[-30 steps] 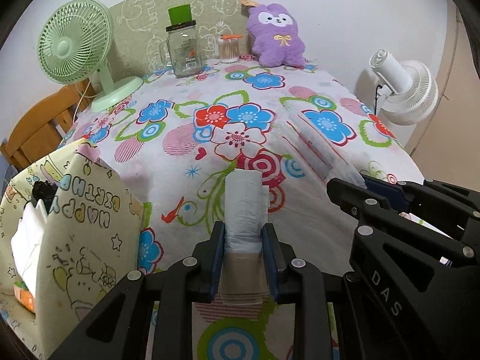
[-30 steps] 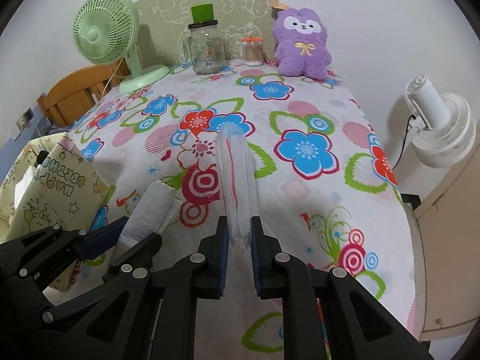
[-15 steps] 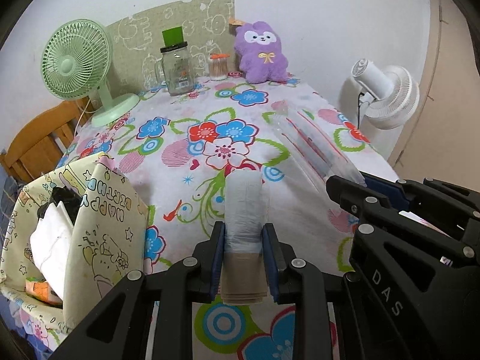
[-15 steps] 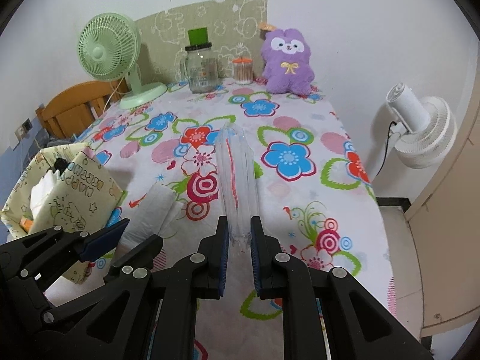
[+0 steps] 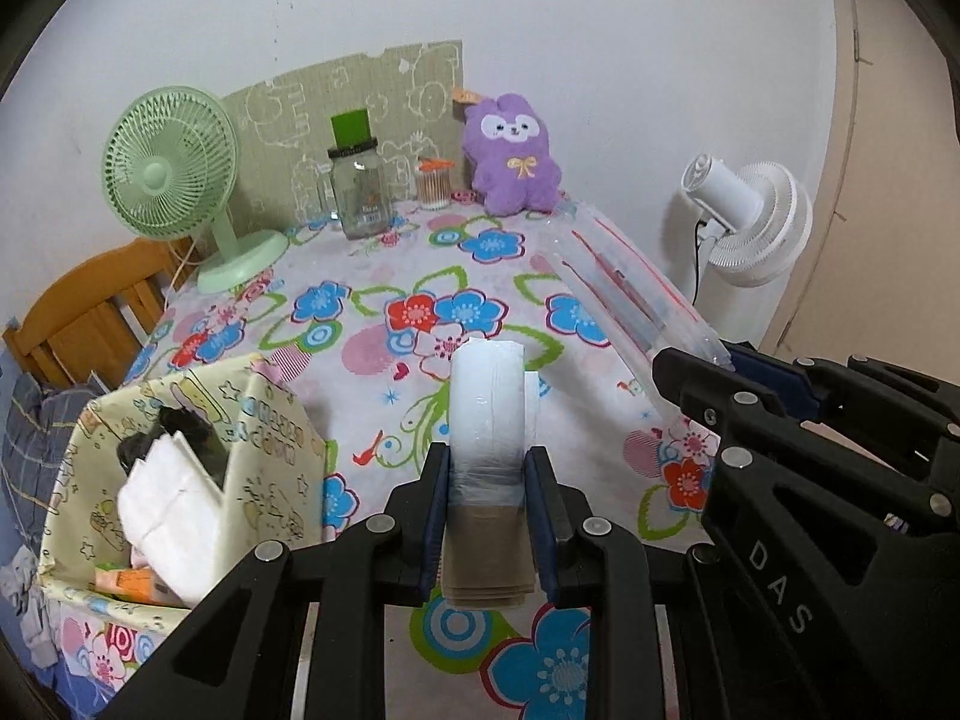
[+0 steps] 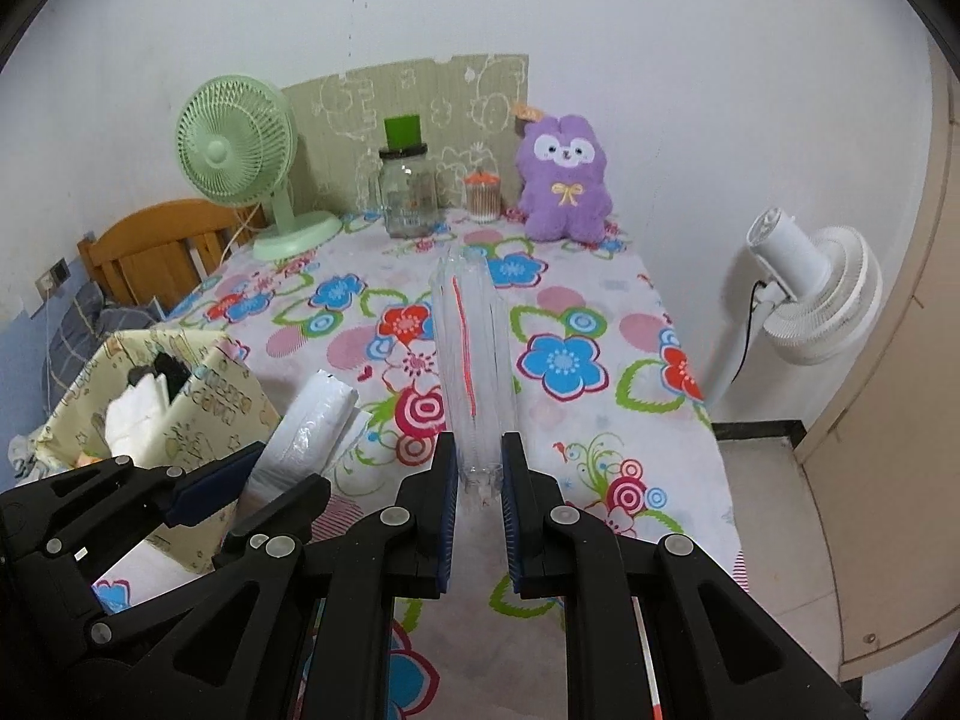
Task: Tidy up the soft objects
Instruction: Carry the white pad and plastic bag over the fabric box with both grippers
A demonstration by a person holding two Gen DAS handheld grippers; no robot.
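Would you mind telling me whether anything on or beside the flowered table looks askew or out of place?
Nothing looks spilled or damaged. The one untidy spot is the yellow gift bag at the table's left edge: its mouth gapes and white folded tissues stick out at a slant. The green fan, jar and purple plush stand upright by the wall.

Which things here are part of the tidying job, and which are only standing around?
Part of the job:
left gripper, shut on white folded pack
right gripper, shut on clear plastic bag
yellow storage bag

Standing around:
green fan
glass jar
purple plush
white fan
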